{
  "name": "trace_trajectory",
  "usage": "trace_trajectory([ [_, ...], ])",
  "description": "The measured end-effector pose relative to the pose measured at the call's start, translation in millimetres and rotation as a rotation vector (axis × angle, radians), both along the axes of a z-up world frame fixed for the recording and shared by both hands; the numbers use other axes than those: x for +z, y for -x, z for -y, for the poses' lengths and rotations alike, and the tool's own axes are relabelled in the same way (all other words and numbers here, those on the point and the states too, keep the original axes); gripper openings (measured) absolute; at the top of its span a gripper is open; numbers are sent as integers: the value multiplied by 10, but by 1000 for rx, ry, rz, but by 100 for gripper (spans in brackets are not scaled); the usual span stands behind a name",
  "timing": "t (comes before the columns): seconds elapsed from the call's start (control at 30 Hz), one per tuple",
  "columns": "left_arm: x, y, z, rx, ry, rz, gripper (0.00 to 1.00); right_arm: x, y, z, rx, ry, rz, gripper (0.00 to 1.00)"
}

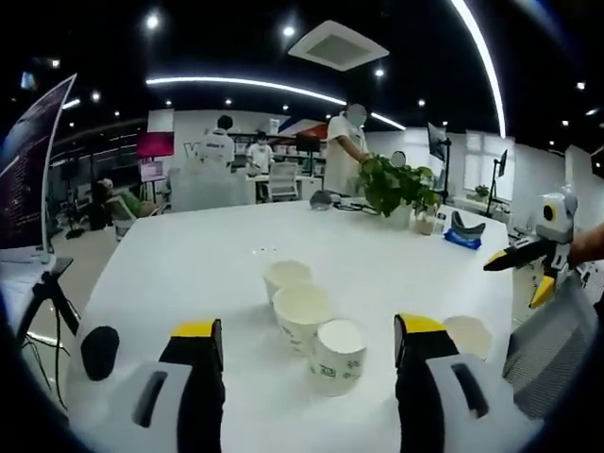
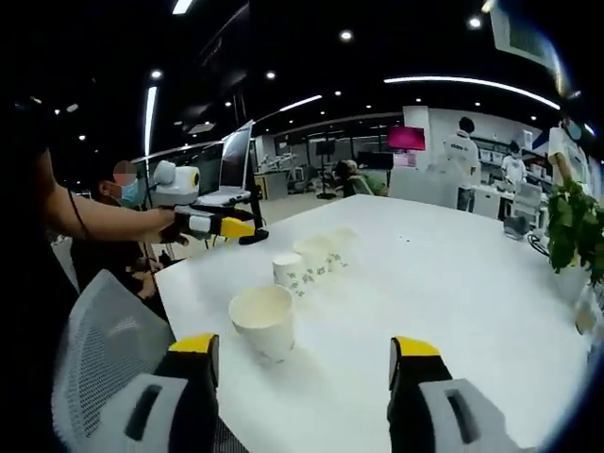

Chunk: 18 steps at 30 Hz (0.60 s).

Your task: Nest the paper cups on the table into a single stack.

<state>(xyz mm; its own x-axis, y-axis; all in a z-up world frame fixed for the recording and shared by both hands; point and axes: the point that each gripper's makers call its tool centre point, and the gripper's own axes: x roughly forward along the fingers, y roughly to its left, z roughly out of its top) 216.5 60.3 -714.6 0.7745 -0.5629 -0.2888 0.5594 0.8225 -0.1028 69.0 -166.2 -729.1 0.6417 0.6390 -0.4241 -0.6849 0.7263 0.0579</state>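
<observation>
Three white paper cups stand in a row on the white table (image 1: 189,274): a far cup (image 1: 288,276), a middle cup (image 1: 302,313) and a near cup (image 1: 338,357) with green print. Another cup (image 1: 469,335) stands apart to the right, partly behind my jaw. My left gripper (image 1: 310,332) is open just short of the row, holding nothing. My right gripper (image 2: 305,347) is open too, close to the lone cup (image 2: 262,319), with the row (image 2: 314,253) beyond it. The right gripper (image 1: 517,255) also hangs over the table's right edge, and the left gripper (image 2: 222,226) shows near the far left edge.
A potted plant (image 1: 396,184) and a blue object (image 1: 464,236) sit at the table's far end. A mesh chair back (image 2: 104,330) stands by the near edge, a black tripod (image 1: 47,302) and screen at the left. People stand at desks behind.
</observation>
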Motion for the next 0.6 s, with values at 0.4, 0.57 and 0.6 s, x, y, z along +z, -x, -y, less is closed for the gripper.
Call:
trace_trajectory([
  [0.4,-183,-402,149,7,-32,-71,54,7,116,92,-17,-12,49,94],
  [0.57,-268,-522,184,12,-48,-108,47,-71,182,118,-28,4,45,93],
  [0.6,-266,-541,184,15,-47,-117,45,-100,192,128,-30,14,46,93],
])
